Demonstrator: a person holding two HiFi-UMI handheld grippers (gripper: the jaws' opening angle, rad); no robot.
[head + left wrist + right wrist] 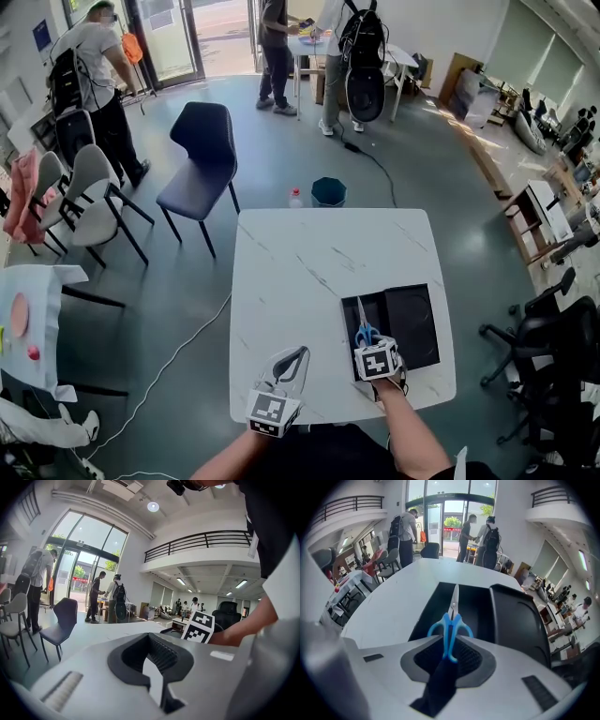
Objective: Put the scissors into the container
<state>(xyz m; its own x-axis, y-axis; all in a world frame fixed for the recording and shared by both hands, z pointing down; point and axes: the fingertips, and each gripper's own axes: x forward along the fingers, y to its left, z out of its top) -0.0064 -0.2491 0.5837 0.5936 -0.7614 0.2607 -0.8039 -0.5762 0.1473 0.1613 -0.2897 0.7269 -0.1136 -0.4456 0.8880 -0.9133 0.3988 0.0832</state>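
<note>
Blue-handled scissors (364, 330) (451, 630) are clamped by their handles in my right gripper (367, 339) (450, 649), blades pointing away from me. They hang over the left compartment of the black container (413, 323) (474, 605), which stands at the near right of the white marble table (309, 272). Whether the blade tip touches the container floor I cannot tell. My left gripper (298, 354) (152, 641) is at the table's front edge, left of the container, jaws together and empty.
Beyond the table's far edge, a small bottle (296, 198) and a teal bin (329, 191) stand on the floor. A dark chair (202, 155) is at the far left, a black office chair (548, 328) at the right. People stand at the back.
</note>
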